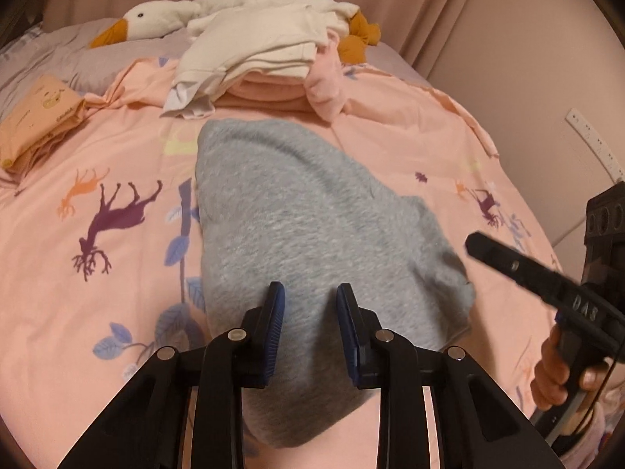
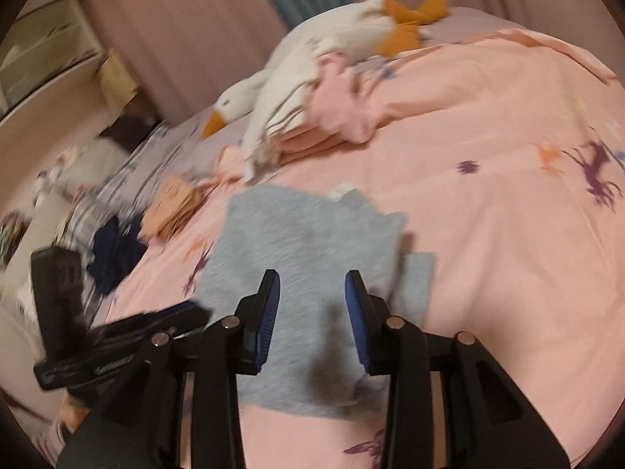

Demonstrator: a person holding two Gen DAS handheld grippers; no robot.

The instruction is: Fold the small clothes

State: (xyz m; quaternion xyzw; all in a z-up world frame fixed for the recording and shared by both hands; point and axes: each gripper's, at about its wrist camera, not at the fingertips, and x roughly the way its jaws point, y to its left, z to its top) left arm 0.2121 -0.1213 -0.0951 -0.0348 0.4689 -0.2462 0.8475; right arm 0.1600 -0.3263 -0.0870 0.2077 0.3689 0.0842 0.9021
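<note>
Matt grey knit garment on smooth cotton bedsheet

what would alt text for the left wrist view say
The open left gripper hovers over a grey garment lying on a pink animal-print bedspread. Behind it lie a clothes pile and a plush goose; the right gripper enters at right.

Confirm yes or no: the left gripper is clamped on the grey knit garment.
No, the left gripper hovers open over the grey knit garment.
</note>
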